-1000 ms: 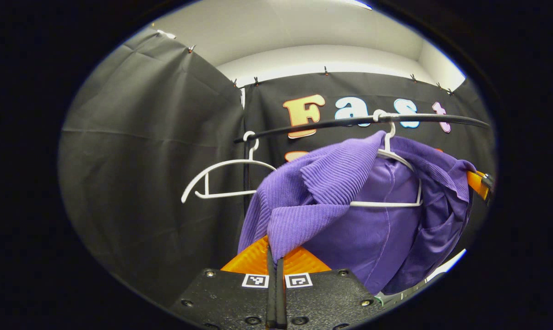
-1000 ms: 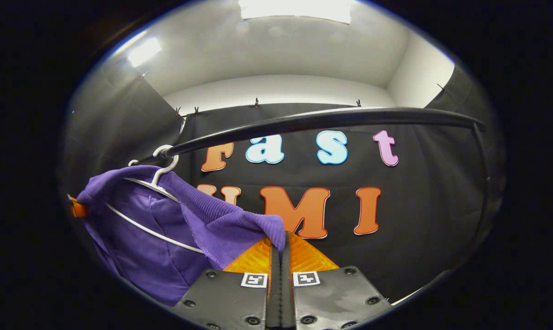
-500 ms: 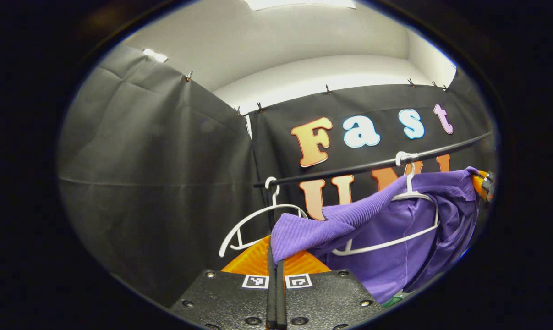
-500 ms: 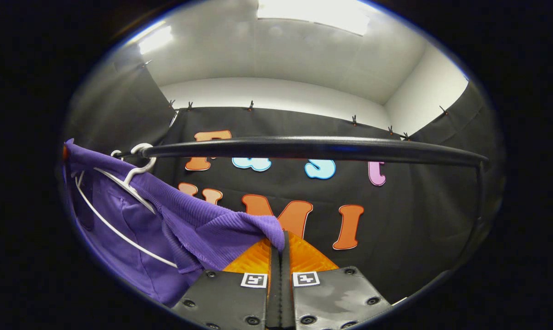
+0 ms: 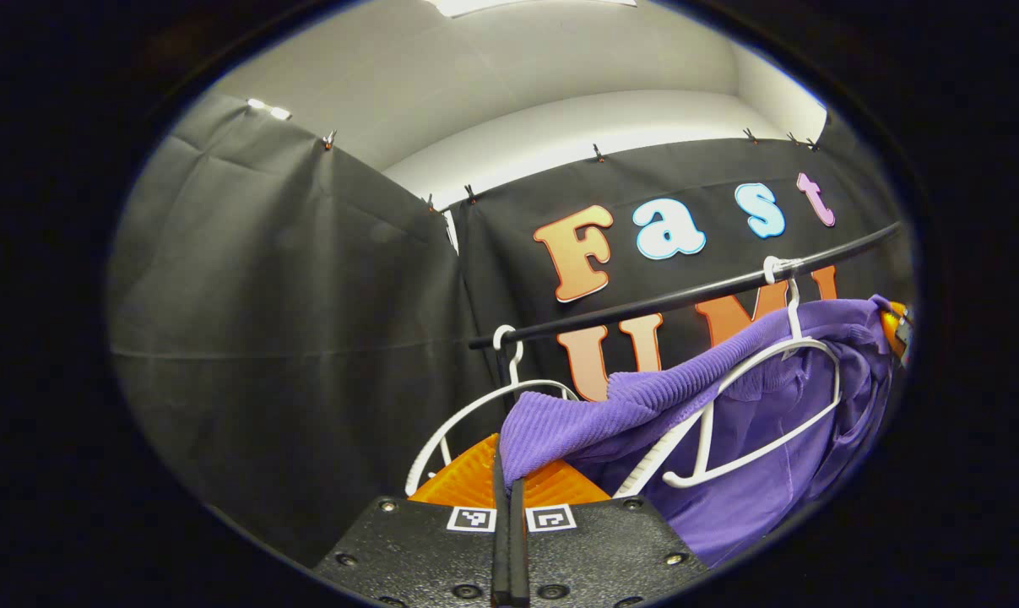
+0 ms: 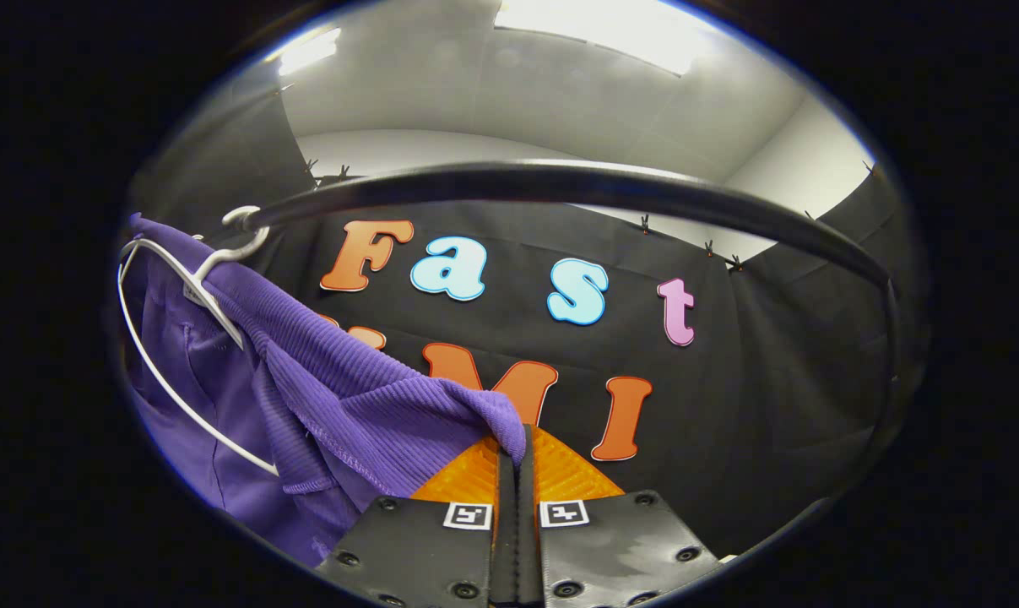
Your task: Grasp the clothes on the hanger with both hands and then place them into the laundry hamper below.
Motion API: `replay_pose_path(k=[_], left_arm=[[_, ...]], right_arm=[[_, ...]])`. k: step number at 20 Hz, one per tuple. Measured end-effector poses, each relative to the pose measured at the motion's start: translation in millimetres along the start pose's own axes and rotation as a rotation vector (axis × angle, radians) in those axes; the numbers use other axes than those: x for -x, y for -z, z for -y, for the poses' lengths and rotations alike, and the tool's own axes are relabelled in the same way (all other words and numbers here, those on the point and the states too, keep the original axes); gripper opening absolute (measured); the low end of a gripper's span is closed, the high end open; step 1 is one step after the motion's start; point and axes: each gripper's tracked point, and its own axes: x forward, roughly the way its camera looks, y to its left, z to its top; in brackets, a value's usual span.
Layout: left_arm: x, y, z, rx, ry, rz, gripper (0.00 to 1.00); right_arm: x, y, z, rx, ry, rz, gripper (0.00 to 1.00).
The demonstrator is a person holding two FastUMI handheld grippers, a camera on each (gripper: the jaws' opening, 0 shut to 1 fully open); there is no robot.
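Both grippers' fingers pinch the purple garment [image 5: 729,439], stretched sideways between left gripper [image 5: 509,460] and right gripper [image 6: 516,443].

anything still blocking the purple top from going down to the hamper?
Yes. The purple ribbed knit garment is pinched by the left gripper and right gripper, but the white plastic hanger is still threaded through it and hooked on the black rail. The hamper can't be judged here.

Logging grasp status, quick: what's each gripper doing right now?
Left gripper: shut on the purple garment.
Right gripper: shut on the purple garment.
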Motion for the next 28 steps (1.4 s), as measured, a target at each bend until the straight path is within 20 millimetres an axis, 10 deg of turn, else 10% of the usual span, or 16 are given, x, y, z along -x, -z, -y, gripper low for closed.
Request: replay_pose_path(k=[7,15,28], left_arm=[[-17.6,49.1,12.1,0.086,0.048,-0.067,0.00],[-17.1,110.3,32.3,0.081,0.072,-0.121,0.00],[7.7,161.7,71.2,0.076,0.104,-0.197,0.01]], right_arm=[[-43.7,94.9,-31.2,-0.156,-0.063,-0.143,0.07],[-40.8,168.9,-44.8,-0.243,-0.123,-0.278,0.07],[18.7,206.4,-30.2,-0.191,-0.162,-0.366,0.07]])
